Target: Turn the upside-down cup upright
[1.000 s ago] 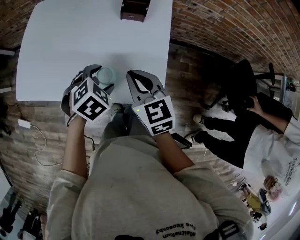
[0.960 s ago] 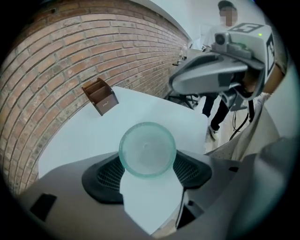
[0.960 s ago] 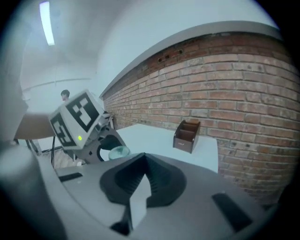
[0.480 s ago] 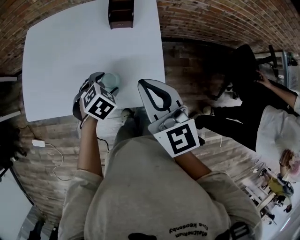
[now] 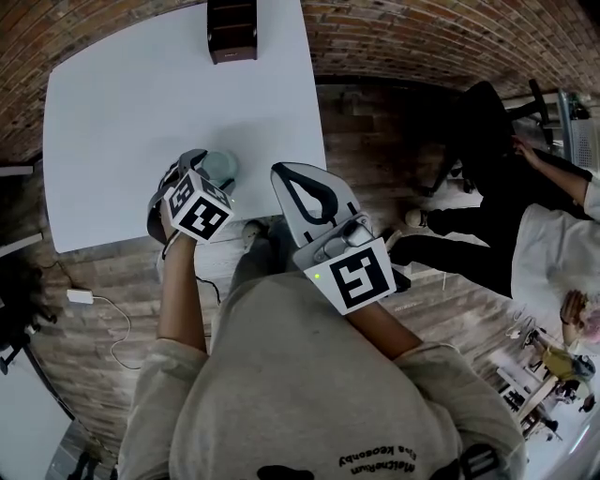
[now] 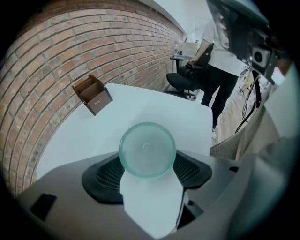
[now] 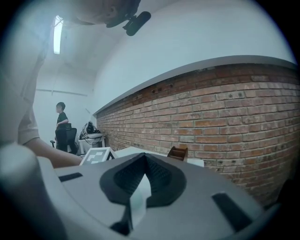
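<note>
As the head view shows, the upside-down cup (image 5: 217,167), a translucent pale-green tumbler, stands base-up on the white table (image 5: 122,103), close to its near edge and toward the near right corner. We read the left gripper (image 6: 148,164) as grasping the cup: its jaws straddle the tumbler, and the ribbed pads (image 6: 107,176) lie against opposite sides of the wall, with no strip of table showing between pad and cup. The right gripper (image 5: 286,178) is clenched on nothing, jaws together, held above the near right corner, beside the cup but apart from it.

Hazards, as we judge them:
(a) The wall looks smooth, so a light grip may let the cup slip or spin between the pads during the turn.
(b) If the turn begins before the cup is raised enough, its rim may catch the table and lever the cup out of the jaws.
(c) With the near edge so close, a dropped cup would probably roll off onto the floor.

Writing:
A brown wooden holder (image 5: 232,28) at the far edge carries a small pale mark on its face, too small to read. Each marker cube (image 5: 198,208) bears black-and-white square codes, not letters. Lettering on the person's sweatshirt (image 5: 361,459) appears inverted, and we cannot read it reliably.
</note>
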`<state>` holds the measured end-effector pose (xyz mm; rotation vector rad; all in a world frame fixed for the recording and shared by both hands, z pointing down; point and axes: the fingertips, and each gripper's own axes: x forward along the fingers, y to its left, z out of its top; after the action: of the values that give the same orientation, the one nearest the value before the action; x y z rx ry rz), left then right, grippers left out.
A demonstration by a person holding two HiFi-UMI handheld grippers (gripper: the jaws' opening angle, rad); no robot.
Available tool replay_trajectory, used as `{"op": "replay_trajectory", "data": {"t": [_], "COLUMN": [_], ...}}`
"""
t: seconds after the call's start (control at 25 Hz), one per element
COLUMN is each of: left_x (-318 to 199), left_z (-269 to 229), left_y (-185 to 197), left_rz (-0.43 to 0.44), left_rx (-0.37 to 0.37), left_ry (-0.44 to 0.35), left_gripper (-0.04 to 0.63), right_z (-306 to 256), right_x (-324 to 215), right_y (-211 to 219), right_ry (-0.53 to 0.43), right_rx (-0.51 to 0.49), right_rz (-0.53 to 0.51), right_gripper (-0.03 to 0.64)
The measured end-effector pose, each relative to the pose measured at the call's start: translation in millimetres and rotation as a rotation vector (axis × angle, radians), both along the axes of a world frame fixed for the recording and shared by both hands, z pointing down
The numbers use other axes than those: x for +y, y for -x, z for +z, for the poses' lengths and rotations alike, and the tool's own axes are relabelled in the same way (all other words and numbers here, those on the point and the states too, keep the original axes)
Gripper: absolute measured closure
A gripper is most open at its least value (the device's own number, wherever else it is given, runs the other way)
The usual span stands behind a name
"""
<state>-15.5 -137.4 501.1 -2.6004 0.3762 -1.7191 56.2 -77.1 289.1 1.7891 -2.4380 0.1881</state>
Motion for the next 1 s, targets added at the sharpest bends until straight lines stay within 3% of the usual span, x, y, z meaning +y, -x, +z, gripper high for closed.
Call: {"op": "replay_trajectory", "data": {"t": [0.56, 1.0], "left_x": [2.3, 8.6], "left_z": [-5.3, -74.0], "left_y": [1.2, 18.1], "left_rz": [-0.004, -0.081], "left_rx": [0.046, 0.185], "left_ry": [0.011, -0.050], "left_gripper": [0.267, 0.267], "right_z": [8.3, 9.6], "right_x": [-3.1, -14.0], "right_y": [8.8, 34.9], "right_ry": [0.031, 0.025], "right_rx": [0.026, 0.034], "right_rz": [-0.021, -0.087], "right_gripper": [0.611, 0.611]}}
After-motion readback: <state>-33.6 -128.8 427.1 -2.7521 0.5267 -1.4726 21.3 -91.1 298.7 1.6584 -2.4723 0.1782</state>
